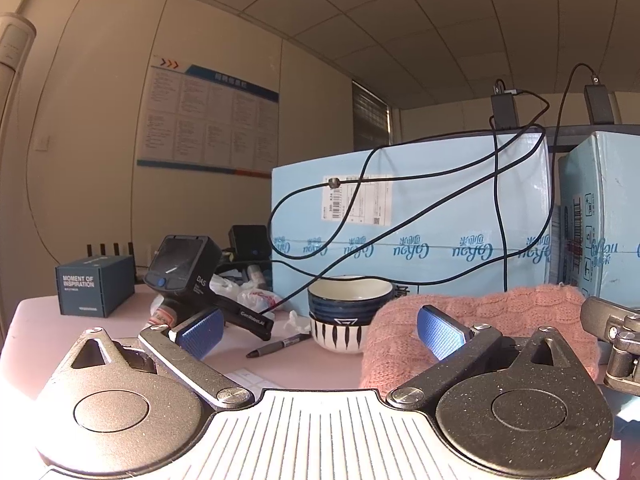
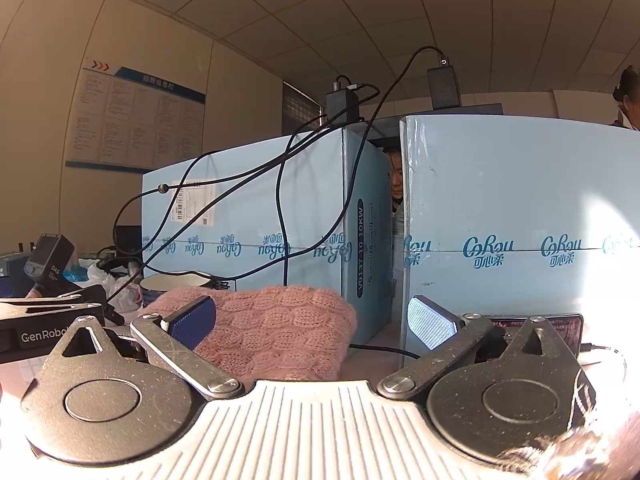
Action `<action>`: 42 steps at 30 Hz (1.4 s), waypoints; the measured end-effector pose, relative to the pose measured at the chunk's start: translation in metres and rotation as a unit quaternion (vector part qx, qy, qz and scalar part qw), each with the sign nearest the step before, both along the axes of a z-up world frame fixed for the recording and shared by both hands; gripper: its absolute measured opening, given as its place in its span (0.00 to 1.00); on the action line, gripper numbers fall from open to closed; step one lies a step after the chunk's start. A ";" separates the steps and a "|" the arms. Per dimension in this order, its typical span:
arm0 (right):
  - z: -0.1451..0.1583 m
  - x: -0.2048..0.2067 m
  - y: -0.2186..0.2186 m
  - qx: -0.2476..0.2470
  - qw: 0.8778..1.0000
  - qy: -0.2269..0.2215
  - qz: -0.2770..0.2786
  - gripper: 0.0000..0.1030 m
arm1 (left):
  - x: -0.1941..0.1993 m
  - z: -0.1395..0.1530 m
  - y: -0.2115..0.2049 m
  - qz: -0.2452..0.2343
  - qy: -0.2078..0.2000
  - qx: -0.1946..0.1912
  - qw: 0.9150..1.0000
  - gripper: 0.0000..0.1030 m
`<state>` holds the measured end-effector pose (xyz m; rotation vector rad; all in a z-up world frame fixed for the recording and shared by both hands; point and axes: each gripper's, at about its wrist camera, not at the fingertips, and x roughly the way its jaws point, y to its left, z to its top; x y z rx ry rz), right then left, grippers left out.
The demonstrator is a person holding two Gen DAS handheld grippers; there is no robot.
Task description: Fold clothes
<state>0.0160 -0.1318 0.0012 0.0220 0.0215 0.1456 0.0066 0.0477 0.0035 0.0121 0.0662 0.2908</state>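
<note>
Gaping tongs (image 1: 320,332), empty, pink sweater (image 1: 500,316) beside

sweater (image 2: 272,328): pink cable-knit | boxes (image 2: 512,216): pale blue | bowls (image 1: 348,312): navy-striped, white

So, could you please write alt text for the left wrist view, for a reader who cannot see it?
The open left claw hovers low over a pale table, facing a pink cable-knit garment lying in a heap. Beside it sit stacked blue-and-white ceramic bowls and a black marker pen, with pale blue cardboard boxes behind.
</note>
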 end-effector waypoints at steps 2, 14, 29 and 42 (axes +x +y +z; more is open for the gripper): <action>0.000 0.000 0.000 0.000 1.000 0.000 0.001 1.00 | 0.000 0.000 0.001 -0.002 0.000 -0.002 1.000 1.00; 0.000 0.000 0.000 0.000 1.000 0.001 0.001 1.00 | 0.001 0.000 0.002 -0.009 0.003 -0.006 1.000 1.00; 0.000 0.000 0.000 0.001 1.000 0.001 0.002 1.00 | 0.001 0.001 0.002 -0.012 0.004 -0.007 1.000 1.00; 0.000 0.000 -0.001 0.001 1.000 0.002 0.002 1.00 | 0.002 0.000 0.003 -0.013 0.008 -0.012 1.000 1.00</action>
